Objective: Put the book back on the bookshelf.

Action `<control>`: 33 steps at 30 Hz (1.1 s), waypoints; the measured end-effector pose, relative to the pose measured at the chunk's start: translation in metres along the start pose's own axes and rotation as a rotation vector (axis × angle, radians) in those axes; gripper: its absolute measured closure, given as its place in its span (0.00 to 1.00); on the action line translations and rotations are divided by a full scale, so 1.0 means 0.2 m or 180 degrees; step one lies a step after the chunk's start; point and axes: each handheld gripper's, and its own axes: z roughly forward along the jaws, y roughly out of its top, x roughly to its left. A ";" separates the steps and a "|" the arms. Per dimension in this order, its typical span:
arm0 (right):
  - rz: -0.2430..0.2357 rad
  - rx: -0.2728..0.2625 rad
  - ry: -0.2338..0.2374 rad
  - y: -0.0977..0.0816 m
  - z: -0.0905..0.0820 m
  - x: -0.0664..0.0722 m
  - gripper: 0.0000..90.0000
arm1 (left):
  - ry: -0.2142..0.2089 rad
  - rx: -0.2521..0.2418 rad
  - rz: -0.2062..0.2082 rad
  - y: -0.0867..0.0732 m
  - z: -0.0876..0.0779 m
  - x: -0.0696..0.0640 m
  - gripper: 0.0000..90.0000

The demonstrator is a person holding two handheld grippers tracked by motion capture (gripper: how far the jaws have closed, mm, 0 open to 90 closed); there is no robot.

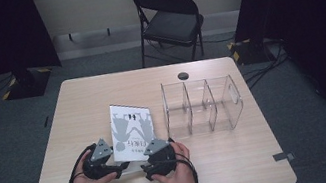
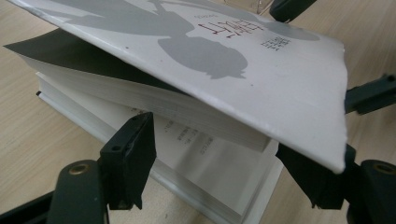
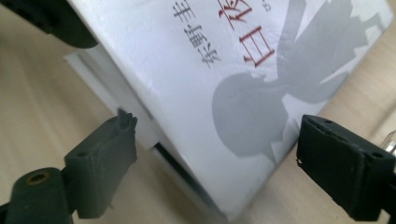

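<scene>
1. I hold my left gripper (image 1: pixel 113 167) at the near left corner of the book (image 1: pixel 131 131), which lies on the wooden table (image 1: pixel 77 106) just in front of me, left of the clear organizer (image 1: pixel 202 106).
2. In the left gripper view the book's white cover (image 2: pixel 243 70), with its grey silhouette and red characters, is lifted off the block of pages, and a wedge of dark gap shows under it.
3. The left jaws stand apart at either side of that corner: one dark pad sits in front of the page edges at the left, the other lies under the raised cover's corner at the right. Whether either pad actually presses on the paper I cannot tell.
4. My right gripper (image 1: pixel 151 163) sits just beside the left one, at the book's near edge, its grey plate facing up.
5. In the right gripper view the right jaws are spread wide, with the cover between them. Neither pad touches the book; table shows past each one.
6. The right gripper's black jaw tips show at the far right of the left gripper view, close to the cover's edge.
7. The organizer has upright dividers, and its compartments hold nothing. A black folding chair (image 1: pixel 169 19) stands beyond the table's far side.
</scene>
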 end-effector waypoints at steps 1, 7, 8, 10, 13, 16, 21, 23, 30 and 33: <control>-0.0042 -0.0001 -0.0077 0.01 0.01 0.01 0.12 | 0.0010 -0.0017 -0.0010 0.00 0.00 0.00 0.31; -0.0014 -0.0103 -0.0347 0.03 0.07 0.01 0.11 | 0.0071 -0.0030 -0.0006 0.02 0.01 -0.02 0.31; 0.0018 -0.0116 -0.0391 0.03 0.07 0.01 0.11 | 0.0097 -0.0053 0.0035 0.03 0.01 -0.03 0.31; 0.0046 -0.0136 -0.0437 0.03 0.08 0.01 0.12 | 0.0096 -0.0058 0.0013 0.02 0.01 -0.03 0.31; -0.0053 -0.0181 -0.0465 0.02 0.07 0.02 0.17 | 0.0060 -0.0099 -0.0060 0.01 0.02 -0.03 0.31; -0.0508 -0.0247 -0.0587 0.03 0.05 0.06 0.39 | 0.0115 -0.0106 0.0034 0.02 0.02 -0.03 0.31; -0.0727 -0.0131 -0.0609 0.06 0.02 0.06 0.47 | 0.0030 -0.0207 0.0167 0.01 0.02 -0.04 0.38; -0.0772 -0.0122 -0.0613 0.06 0.01 0.06 0.49 | 0.0059 -0.0202 0.0201 0.01 0.03 -0.05 0.33; -0.0846 0.0006 -0.0587 0.10 -0.04 0.00 0.58 | -0.0071 -0.0008 0.0253 -0.08 0.03 -0.04 0.26; -0.0808 0.0036 -0.0604 0.11 -0.06 -0.03 0.61 | -0.0108 0.0075 0.0225 -0.11 0.01 -0.02 0.23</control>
